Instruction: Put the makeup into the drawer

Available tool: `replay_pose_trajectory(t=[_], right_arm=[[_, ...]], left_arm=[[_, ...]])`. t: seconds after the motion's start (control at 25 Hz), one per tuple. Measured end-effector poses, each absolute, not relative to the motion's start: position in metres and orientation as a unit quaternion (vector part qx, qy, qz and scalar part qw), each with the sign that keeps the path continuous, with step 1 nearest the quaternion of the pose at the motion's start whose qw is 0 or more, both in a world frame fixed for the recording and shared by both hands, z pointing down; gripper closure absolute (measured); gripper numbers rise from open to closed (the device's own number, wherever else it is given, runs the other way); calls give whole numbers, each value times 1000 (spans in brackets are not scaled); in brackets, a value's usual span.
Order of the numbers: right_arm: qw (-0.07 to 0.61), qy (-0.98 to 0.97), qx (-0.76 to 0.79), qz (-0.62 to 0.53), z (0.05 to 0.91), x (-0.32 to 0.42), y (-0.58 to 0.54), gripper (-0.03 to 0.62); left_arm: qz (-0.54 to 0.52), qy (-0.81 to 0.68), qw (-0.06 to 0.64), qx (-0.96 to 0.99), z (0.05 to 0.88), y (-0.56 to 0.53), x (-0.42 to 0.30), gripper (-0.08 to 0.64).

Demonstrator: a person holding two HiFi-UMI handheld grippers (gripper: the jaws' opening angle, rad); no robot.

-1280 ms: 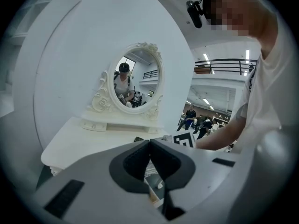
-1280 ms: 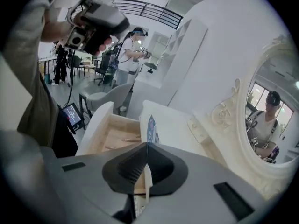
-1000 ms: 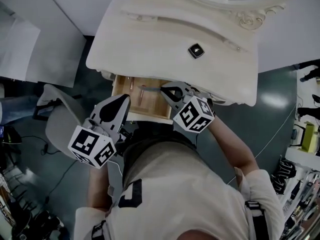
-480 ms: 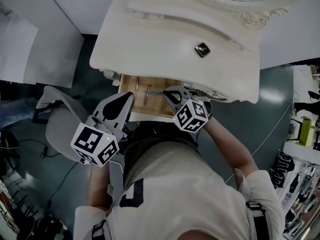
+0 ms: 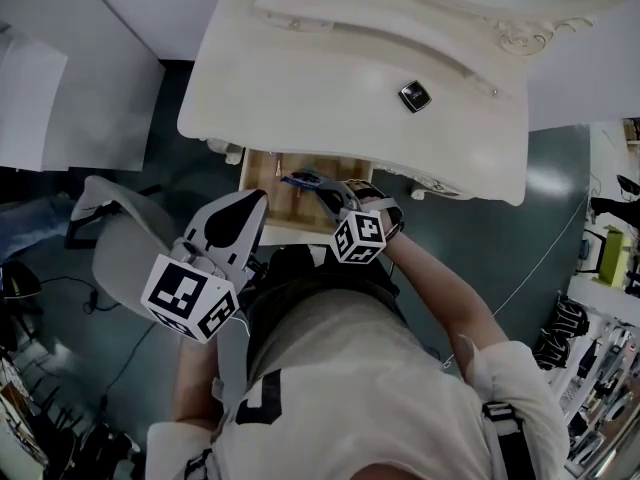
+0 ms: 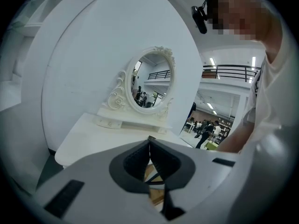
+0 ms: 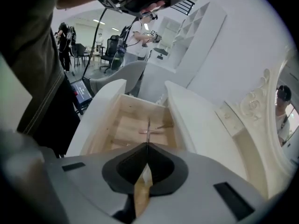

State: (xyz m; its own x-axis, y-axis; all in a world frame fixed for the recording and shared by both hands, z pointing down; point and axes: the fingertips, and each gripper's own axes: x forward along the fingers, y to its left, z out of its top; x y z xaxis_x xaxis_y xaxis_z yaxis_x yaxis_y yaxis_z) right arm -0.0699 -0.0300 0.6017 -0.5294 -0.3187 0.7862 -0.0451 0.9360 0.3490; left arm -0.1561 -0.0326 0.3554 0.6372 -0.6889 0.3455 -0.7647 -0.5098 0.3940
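The wooden drawer (image 5: 262,174) (image 7: 117,127) stands pulled out under the white dressing table (image 5: 330,68). My right gripper (image 5: 306,181) (image 7: 148,145) is low over the drawer's inside, shut on a thin makeup stick (image 5: 291,179) (image 7: 148,125) that pokes out past its tips. On the drawer bottom lie two slim pinkish makeup pencils (image 7: 156,131). A black compact (image 5: 414,96) rests on the tabletop. My left gripper (image 5: 257,197) (image 6: 149,139) hangs at the drawer's front left corner, jaws shut and nothing in them.
An oval mirror (image 6: 152,80) in an ornate white frame stands at the back of the table. A grey chair (image 5: 115,238) is at the left of the person's body. White panels surround the table; a shelf of small items (image 5: 600,368) is at the far right.
My right gripper has sunk from the drawer's front edge down into the drawer, carrying the stick leftward in the head view. The left gripper has barely shifted.
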Motion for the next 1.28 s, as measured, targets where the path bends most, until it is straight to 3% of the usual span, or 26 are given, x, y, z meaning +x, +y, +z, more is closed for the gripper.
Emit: replay_pose_trajectory(t=[0.32,0.56,1.28], right_arm=[[513,-853,10,-96,643,-61,4,565],[560,-824,49,-69,668,-49,-23,565],[589,-804,80,-35,686,-48,-48,563]], left_arm=[[76,-423,287,856,369,-31,-149,502],[85,-426,296,851,376,-30,-148,502],[98,-427,310,844,390,-27,-154,502]])
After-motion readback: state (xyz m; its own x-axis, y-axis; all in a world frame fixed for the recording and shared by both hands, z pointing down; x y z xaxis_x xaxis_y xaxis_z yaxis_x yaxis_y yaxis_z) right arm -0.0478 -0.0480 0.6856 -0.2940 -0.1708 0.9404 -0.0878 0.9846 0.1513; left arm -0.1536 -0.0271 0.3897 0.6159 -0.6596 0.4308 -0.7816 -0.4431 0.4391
